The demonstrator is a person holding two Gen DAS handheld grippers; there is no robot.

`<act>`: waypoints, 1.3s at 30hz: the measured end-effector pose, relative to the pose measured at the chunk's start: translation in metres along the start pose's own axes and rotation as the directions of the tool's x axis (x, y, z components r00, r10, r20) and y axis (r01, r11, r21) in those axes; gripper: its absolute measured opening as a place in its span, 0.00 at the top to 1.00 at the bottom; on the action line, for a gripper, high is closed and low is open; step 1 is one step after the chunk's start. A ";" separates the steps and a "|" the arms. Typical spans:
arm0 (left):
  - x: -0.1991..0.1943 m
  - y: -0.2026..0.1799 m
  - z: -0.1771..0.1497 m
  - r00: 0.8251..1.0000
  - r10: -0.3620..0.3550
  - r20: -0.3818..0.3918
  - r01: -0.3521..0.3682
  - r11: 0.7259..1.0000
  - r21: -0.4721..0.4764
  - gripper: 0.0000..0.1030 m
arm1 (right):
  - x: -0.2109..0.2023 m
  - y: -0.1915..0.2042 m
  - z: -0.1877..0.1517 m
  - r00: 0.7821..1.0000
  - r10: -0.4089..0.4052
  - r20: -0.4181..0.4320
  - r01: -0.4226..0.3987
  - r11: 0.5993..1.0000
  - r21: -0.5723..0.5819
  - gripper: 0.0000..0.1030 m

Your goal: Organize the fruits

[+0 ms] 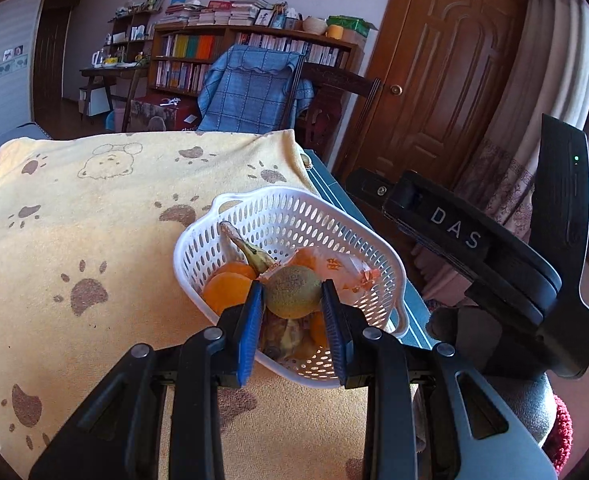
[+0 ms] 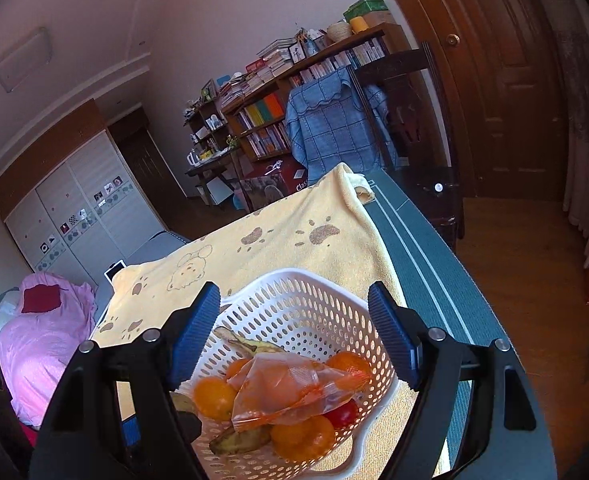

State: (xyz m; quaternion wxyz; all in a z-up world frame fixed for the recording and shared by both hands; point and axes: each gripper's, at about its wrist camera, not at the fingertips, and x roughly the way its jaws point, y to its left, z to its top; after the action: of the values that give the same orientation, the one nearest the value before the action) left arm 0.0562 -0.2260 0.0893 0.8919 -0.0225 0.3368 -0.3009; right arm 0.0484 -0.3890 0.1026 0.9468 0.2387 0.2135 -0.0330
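We have a white perforated basket (image 1: 294, 216) sitting at the right edge of the yellow paw-print towel (image 1: 94, 220); all positions below are relative to the basket.

Left gripper (image 1: 292, 300): clenched on a kiwi (image 1: 292, 292), blue pads pressing both sides, held just above the basket's near half.

Right gripper (image 2: 294, 340): released, jaws wide, one finger on each side of the basket's near rim, nothing between the pads except the basket below. We can't tell if the fingers touch the rim.

In the basket: several oranges (image 2: 302, 438), one inside a clear plastic bag (image 2: 294, 388) with orange print lying on top, a browned banana (image 2: 250, 346) toward the far wall, a small red fruit (image 2: 344, 414) under the bag, and another brown-yellow piece (image 2: 238, 442) by the near wall.

Beyond the basket's right side we see the dark green table (image 2: 426, 264) edge.
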 end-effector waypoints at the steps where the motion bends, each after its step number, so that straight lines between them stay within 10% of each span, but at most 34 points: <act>1: 0.004 -0.001 0.000 1.000 -0.006 -0.007 0.006 1.000 0.001 0.71 | -0.001 -0.001 0.000 1.000 -0.003 0.003 0.003 1.000 0.000 0.24; 5: 0.016 -0.003 -0.001 0.999 -0.022 -0.025 0.022 1.000 0.011 0.65 | -0.003 0.000 -0.002 1.000 -0.014 0.013 0.014 1.000 -0.010 0.24; 8: 0.016 0.002 -0.001 1.000 -0.012 -0.007 0.012 1.000 -0.008 0.35 | -0.003 -0.002 -0.002 1.000 -0.018 0.018 0.018 1.000 -0.003 0.24; 26: 0.014 0.018 -0.021 0.986 0.168 0.012 -0.168 0.985 0.027 0.33 | 0.010 -0.009 -0.018 0.961 0.232 -0.152 -0.197 0.957 0.212 0.20; 39: -0.007 0.019 -0.028 0.969 0.241 0.060 -0.243 0.969 0.043 0.20 | 0.012 -0.001 -0.022 0.985 0.134 -0.105 -0.125 0.988 0.087 0.20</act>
State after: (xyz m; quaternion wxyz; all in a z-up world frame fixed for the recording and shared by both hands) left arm 0.0454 -0.2020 0.0672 0.9310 0.0329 0.3053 -0.1974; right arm 0.0503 -0.3791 0.0799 0.9233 0.2913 0.2481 0.0334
